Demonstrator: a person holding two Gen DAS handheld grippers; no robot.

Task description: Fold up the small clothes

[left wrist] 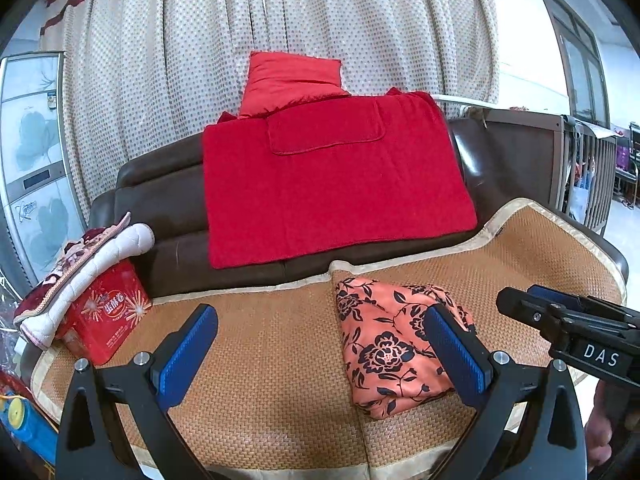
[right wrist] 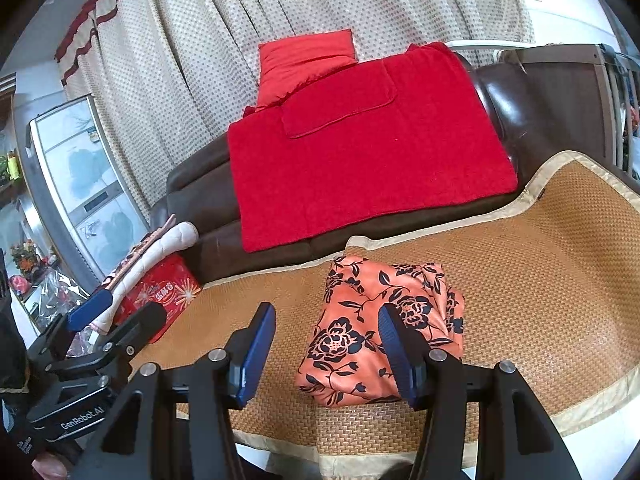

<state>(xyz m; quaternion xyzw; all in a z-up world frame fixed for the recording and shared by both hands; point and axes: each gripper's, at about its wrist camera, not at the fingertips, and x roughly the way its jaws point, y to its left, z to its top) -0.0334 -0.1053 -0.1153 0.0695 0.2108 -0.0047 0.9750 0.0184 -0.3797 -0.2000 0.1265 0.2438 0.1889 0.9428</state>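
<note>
Garment: folded orange cloth with black flower print, a compact bundle lying on the woven rattan mat over the brown leather sofa.
Left gripper: blue-padded fingers spread wide, nothing between them; bundle sits beyond the right-hand finger, which overlaps its edge in view. Contact cannot be told.
Right gripper: fingers apart at a medium gap, empty, raised above the mat; bundle lies ahead between the fingertips, apart from the pads.
Surroundings: red towel draped on the sofa back, red pillow behind it, red tin box at the left under a quilted cloth.
</note>
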